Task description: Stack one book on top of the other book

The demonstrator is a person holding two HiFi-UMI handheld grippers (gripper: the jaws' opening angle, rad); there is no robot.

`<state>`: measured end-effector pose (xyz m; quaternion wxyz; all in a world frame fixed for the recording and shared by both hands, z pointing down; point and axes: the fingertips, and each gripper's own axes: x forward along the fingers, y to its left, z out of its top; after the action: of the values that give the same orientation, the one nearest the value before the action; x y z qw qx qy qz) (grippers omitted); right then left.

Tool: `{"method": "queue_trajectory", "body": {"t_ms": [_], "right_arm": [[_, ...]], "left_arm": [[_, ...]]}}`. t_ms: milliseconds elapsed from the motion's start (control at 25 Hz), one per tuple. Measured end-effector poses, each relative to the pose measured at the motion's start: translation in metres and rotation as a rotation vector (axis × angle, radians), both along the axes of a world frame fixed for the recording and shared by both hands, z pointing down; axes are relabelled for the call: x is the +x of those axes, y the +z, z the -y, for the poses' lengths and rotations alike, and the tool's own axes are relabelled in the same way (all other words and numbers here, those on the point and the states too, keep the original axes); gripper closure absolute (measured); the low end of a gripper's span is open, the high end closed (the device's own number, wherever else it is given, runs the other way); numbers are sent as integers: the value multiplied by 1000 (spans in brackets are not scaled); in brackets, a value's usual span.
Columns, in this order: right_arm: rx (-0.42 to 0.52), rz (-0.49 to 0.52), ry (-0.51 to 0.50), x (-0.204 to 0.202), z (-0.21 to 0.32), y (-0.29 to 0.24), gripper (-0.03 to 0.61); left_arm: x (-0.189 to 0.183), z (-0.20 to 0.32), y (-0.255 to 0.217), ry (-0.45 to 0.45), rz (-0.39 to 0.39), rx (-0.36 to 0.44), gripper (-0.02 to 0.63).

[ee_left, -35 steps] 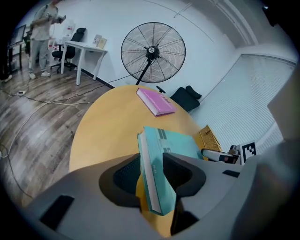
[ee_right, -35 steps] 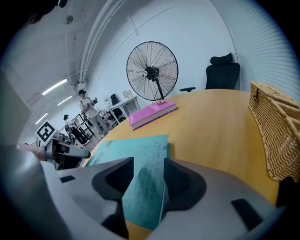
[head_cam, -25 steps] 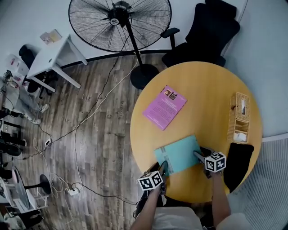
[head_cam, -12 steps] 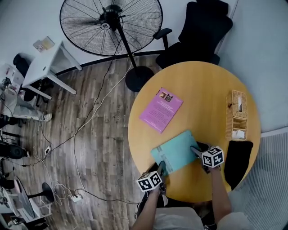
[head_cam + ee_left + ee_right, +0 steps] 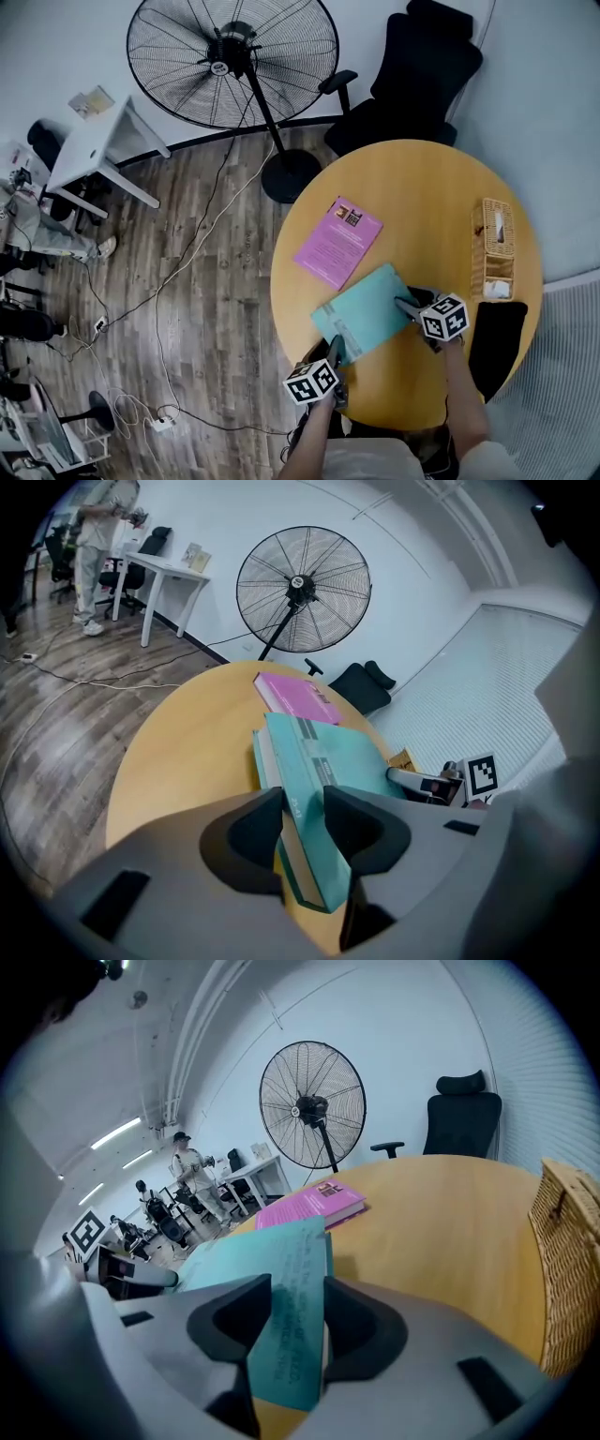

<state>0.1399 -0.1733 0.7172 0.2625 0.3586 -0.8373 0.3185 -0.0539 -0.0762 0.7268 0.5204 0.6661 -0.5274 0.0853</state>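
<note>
**Operator:** Where does the pink book point(image 5: 337, 241) lie from my hand-held grippers?

**Spotter:** It lies flat on the surface point(image 5: 441, 197), ahead of both of them and just past the far long edge of the teal book point(image 5: 367, 309). Its long axis runs nearly the same way as the teal one's, turned only a little. You should need a push forward and very little twist.

**Operator:** Which hand is nearer to it?

**Spotter:** Your right hand-held gripper point(image 5: 403, 305) looks slightly nearer. It sits at the teal book's right short edge. Your left hand-held gripper point(image 5: 336, 352) is at the corner closest to you.

**Operator:** And the grip?

**Spotter:** Both are clamped on the teal book. The jaws stand fairly wide because its whole thickness sits between them, cover against one pad and pages against the other. Its near end appears to hang clear of the surface, slung between your two hands.
</note>
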Motion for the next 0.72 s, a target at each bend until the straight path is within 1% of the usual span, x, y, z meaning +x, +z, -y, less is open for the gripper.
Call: {"method": "queue_trajectory", "body": {"t_ms": [240, 720], "right_arm": [[23, -6, -74, -9, 36, -11, 397], [38, -8, -160, -34, 99, -18, 394]], "left_arm": [[-2, 23, -10, -6, -12, 32, 463], [-13, 67, -24, 4, 48, 68, 463]]}}
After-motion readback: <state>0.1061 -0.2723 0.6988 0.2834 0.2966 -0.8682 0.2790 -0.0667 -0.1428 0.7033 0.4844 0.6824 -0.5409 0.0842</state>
